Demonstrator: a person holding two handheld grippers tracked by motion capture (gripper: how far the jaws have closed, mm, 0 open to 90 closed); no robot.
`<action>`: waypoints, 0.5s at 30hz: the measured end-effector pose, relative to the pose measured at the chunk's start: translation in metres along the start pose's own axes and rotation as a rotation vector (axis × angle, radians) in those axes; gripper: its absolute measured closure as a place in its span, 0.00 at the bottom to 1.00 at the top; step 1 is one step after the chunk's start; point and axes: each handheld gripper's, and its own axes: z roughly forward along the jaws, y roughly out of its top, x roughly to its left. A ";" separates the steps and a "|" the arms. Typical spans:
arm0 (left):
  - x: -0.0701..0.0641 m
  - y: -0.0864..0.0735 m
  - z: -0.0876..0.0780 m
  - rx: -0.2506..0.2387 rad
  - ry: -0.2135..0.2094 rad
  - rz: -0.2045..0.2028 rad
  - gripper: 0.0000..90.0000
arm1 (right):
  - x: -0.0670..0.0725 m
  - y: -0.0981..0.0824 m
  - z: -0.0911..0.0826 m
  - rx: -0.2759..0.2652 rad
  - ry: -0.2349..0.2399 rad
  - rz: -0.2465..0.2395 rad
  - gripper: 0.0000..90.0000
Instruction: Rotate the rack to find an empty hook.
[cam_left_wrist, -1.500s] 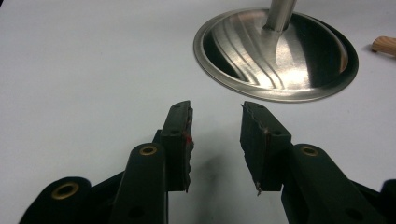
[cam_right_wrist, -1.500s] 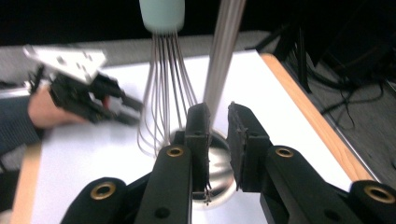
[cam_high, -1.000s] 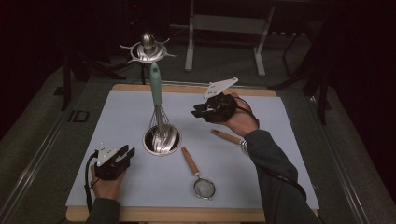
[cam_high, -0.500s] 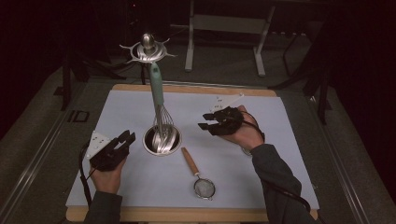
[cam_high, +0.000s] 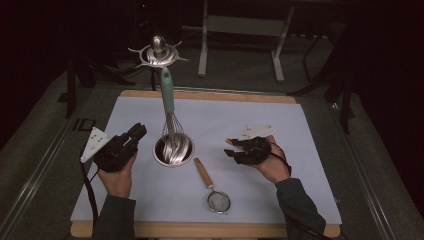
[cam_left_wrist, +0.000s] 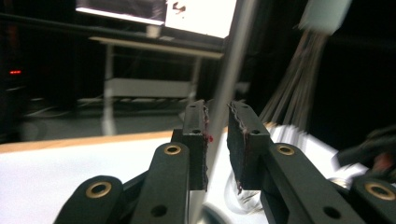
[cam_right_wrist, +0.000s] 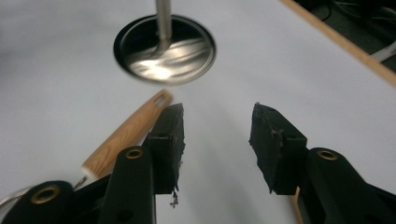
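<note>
The round steel base (cam_high: 173, 150) of the utensil stand, with a pale green-handled wire whisk (cam_high: 168, 95) hanging over it, is sitting mid-table on the white mat (cam_high: 300, 130). The left gripper (cam_high: 135, 134) is hovering just beside it, jaws closing but empty. The right gripper (cam_high: 233, 150) is opening, nothing between its jaws, near the wooden-handled mesh strainer (cam_high: 212, 190).
</note>
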 end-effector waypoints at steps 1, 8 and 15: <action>0.000 0.001 0.000 -0.016 -0.004 -0.010 0.87 | 0.002 -0.004 0.000 0.004 -0.001 -0.002 0.60; -0.002 0.010 0.001 -0.074 -0.020 -0.020 0.97 | 0.013 -0.032 0.000 0.042 -0.060 -0.022 0.58; -0.004 0.025 0.007 -0.109 -0.037 -0.017 1.00 | 0.013 -0.051 -0.005 0.050 -0.053 0.005 0.56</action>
